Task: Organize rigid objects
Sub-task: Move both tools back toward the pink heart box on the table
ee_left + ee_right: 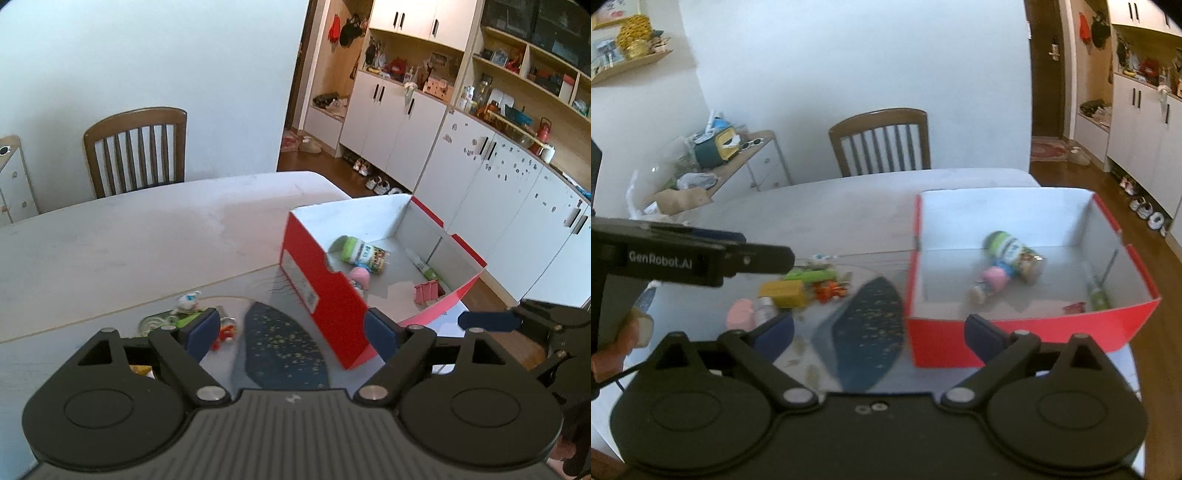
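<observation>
On the pale table (820, 214) the loose things lie in one small cluster at the left, ahead of the left gripper (291, 332): one pink pot (740, 314), one yellow block (785, 292), one green stick-shaped piece (811, 275), one orange toy (829, 291) and one small white figure (820, 259), five that can be counted, though blur makes the small ones hard to tell apart. Just right of them lies one dark blue speckled mat (868, 332), between the cluster and the box. The left gripper hangs over the near table edge with its jaws wide and nothing between them; the cluster sits beyond its left finger, the mat straight ahead, a corner of the box by its right finger. One red shoebox (1015, 336) stands open at the right, white inside. In it lie one green-capped bottle (1015, 254) on its side, one pink doll (991, 280) touching the bottle, one slim green tube (1097, 291) along the right wall and one small red piece (1075, 307) at the near wall: four in all. The right gripper (879, 334) also stands spread wide and empty, its right finger in front of the box's near wall, the box's contents lying ahead and to the right. One wooden chair (882, 142) stands behind the table.
</observation>
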Motion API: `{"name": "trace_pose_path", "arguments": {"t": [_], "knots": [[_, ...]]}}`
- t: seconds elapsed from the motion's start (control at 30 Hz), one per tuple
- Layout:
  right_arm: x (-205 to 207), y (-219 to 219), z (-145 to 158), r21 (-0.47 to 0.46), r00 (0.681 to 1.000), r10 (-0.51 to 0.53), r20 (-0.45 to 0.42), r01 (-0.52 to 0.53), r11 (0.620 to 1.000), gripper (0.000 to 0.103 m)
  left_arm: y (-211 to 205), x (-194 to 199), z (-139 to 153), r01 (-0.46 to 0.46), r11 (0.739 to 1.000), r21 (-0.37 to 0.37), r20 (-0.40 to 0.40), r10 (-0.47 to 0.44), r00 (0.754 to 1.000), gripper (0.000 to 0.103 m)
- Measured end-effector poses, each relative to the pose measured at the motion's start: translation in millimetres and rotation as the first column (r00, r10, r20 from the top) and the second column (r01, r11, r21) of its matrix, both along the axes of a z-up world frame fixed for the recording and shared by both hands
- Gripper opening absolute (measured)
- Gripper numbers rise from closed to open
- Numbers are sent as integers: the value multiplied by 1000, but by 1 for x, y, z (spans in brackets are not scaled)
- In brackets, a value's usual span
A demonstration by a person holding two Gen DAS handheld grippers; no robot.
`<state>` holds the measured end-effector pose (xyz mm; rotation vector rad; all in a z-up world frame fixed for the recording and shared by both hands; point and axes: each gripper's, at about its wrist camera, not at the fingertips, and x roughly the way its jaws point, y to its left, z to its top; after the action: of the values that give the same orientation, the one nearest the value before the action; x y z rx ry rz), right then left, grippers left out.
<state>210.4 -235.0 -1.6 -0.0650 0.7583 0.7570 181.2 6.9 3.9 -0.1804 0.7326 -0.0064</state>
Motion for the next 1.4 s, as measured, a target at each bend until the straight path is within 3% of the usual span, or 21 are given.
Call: {"name": "trace_pose_path", "arguments": {"t": [0.27, 0.4, 0.6, 0.87, 1.07, 1.27, 1.4], "knots": [[-31, 46, -16, -25, 999, 50, -8, -50, 998, 99, 42, -26, -13, -8, 1000, -12, 8, 8, 1000, 90], [-45, 69, -28, -54, 997, 80, -4, -80, 995, 99, 63, -34, -29, -26, 999, -27, -11, 26, 1000, 102], [-60, 97, -45, -124, 994, 112, 11, -110, 986, 99, 96, -45, -62, -87, 996, -30, -64, 85, 994, 102], [-71, 126, -69, -167, 984, 175, -34, -178, 970, 99, 129, -48, -101, -126, 992, -5, -108, 125, 986, 102], [-71, 144, -86, -186, 971, 211, -115, -230, 955, 97, 135, -39, -133, -115, 993, -8, -151, 112, 982, 102], [-71, 158, -98, -228, 963, 235, -135, -261, 938, 90, 132, -30, -155, -79, 995, 62, -173, 89, 981, 102], [-70, 163, -101, -241, 962, 239, -136, -266, 933, 85, 139, -29, -163, -114, 992, 54, -180, 122, 976, 102]]}}
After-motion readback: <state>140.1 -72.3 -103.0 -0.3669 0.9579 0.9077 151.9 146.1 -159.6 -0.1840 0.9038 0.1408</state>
